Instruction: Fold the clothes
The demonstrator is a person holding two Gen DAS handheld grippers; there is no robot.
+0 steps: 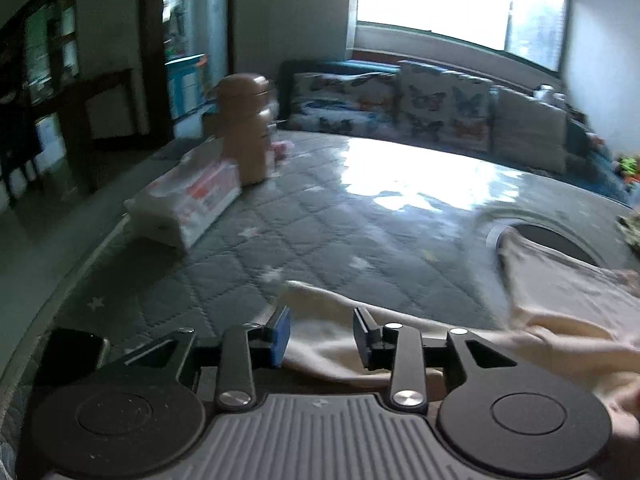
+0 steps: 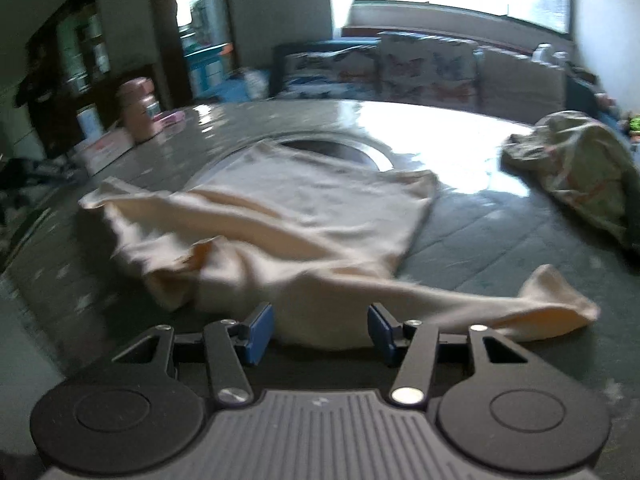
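We find a cream shirt (image 2: 304, 216) lying rumpled on a grey quilted table cover (image 2: 480, 232), one sleeve trailing toward the right. The right gripper (image 2: 320, 332) sits at the shirt's near hem with its jaws spread and cloth lying between them, nothing pinched. The left gripper (image 1: 322, 336) stands likewise released over a corner of the same shirt (image 1: 560, 304). Around the work we note a tan bottle (image 1: 246, 128) standing upright just behind a white packet (image 1: 188, 204) at the left of the table, a crumpled greenish garment (image 2: 580, 172) well apart at the right, and a row of butterfly-print cushions (image 1: 440, 108) along the far side beneath a bright window (image 1: 460, 0). A dark flat object (image 1: 76, 354) lies beside the left gripper; we cannot identify it. Glare from the window washes out the middle of the table, both views are blurred, and the shirt's collar end partly covers a dark round patch (image 2: 332, 150) whose nature we cannot determine.
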